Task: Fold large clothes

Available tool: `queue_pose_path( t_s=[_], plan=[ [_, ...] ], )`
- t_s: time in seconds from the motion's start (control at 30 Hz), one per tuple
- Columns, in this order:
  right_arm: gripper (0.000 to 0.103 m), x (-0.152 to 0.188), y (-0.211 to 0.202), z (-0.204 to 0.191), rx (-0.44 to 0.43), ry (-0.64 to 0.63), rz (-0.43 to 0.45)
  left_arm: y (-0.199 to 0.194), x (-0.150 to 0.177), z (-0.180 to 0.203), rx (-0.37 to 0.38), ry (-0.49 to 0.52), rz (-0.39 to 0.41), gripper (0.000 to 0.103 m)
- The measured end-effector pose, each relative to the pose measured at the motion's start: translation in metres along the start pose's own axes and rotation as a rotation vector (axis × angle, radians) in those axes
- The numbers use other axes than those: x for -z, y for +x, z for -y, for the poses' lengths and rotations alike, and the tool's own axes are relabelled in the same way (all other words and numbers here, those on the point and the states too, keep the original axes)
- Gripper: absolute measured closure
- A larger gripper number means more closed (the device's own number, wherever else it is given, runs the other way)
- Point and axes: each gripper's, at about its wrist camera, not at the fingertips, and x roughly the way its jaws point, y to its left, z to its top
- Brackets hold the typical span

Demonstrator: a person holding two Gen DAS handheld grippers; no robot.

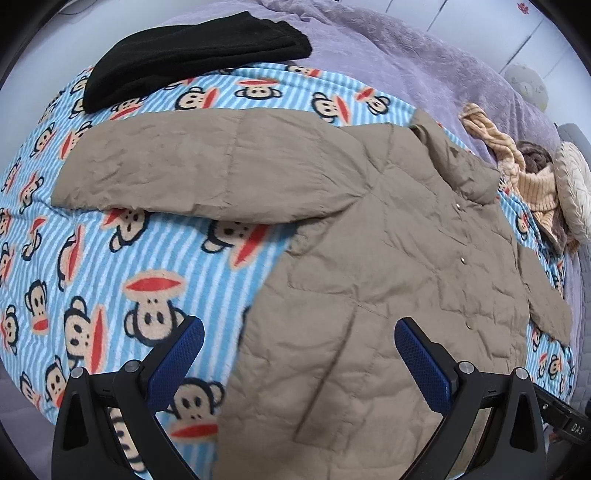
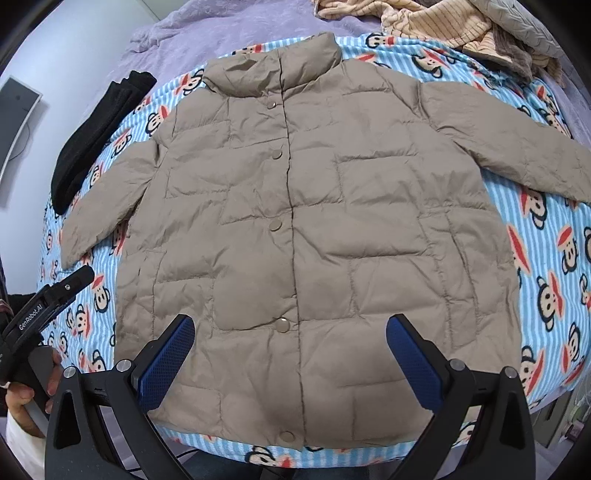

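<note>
**Puffy coat waiting to be folded**

The left claw is hanging wide open near the coat's left side. The coat is lying flat, buttons up, on the monkey blanket. It is looking soft, light and slippery, so pinching a sleeve edge seems best. The right claw is hanging wide open over the hem.

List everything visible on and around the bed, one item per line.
Quilted puffer jacket: one, tan, spread flat face up, snapped shut, sleeves out.
Monkey-print fleece blanket: one, blue-striped, beneath the jacket.
Folded black garment: one, black, on the blanket past one sleeve.
Plush bedspread: one, lavender, under the blanket.
Striped knit clothing pile: one heap, cream, beyond the collar.
Left tool: one, black with blue pads, open, at the jacket's side.
Right tool: one, same colours, open, above the hem.
</note>
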Motion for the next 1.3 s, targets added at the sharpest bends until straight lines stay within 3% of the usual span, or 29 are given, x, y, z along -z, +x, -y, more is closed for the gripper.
queue_pose_path(
  t_s=[0.17, 0.37, 0.57, 0.83, 0.9, 0.97, 1.03, 1.1, 1.13, 1.17, 1.2, 1.23, 1.27, 1.3],
  plan=[
    [0.0, -0.01, 0.026, -0.04, -0.019, 0.034, 0.002, 0.026, -0.029, -0.07, -0.004, -0.135, 0.02, 0.0],
    [0.0, -0.029, 0.067, -0.089, -0.043, 0.004, -0.015, 0.061, -0.053, -0.147, 0.125, -0.34, 0.052, 0.0],
    [0.0, -0.044, 0.1, -0.124, -0.087, -0.051, -0.01, 0.095, -0.077, -0.187, 0.219, -0.466, 0.082, 0.0],
    [0.0, -0.075, 0.12, -0.154, -0.149, -0.089, 0.031, 0.105, -0.119, -0.193, 0.126, -0.468, 0.19, 0.001],
    [0.0, -0.085, 0.122, -0.161, -0.164, -0.097, 0.045, 0.102, -0.125, -0.19, 0.08, -0.446, 0.214, 0.014],
    [0.0, -0.095, 0.124, -0.171, -0.187, -0.109, 0.059, 0.104, -0.133, -0.187, 0.036, -0.415, 0.208, 0.054],
    [0.0, -0.106, 0.126, -0.18, -0.206, -0.119, 0.074, 0.104, -0.136, -0.19, 0.071, -0.4, 0.207, 0.085],
    [0.001, -0.116, 0.126, -0.189, -0.224, -0.117, 0.101, 0.095, -0.136, -0.194, 0.078, -0.395, 0.227, 0.087],
    [0.01, -0.121, 0.126, -0.194, -0.236, -0.114, 0.117, 0.087, -0.135, -0.194, 0.068, -0.376, 0.246, 0.087],
    [0.036, -0.124, 0.126, -0.197, -0.245, -0.114, 0.127, 0.077, -0.134, -0.193, 0.054, -0.349, 0.268, 0.087],
    [0.052, -0.128, 0.13, -0.202, -0.246, -0.116, 0.124, 0.069, -0.134, -0.189, 0.044, -0.318, 0.29, 0.087],
    [0.076, -0.133, 0.136, -0.207, -0.248, -0.114, 0.108, 0.059, -0.134, -0.184, 0.037, -0.282, 0.313, 0.087],
    [0.083, -0.136, 0.142, -0.208, -0.256, -0.103, 0.093, 0.049, -0.134, -0.179, 0.032, -0.241, 0.337, 0.087],
    [0.084, -0.138, 0.148, -0.21, -0.268, -0.092, 0.082, 0.041, -0.134, -0.172, 0.028, -0.202, 0.357, 0.087]
  ],
)
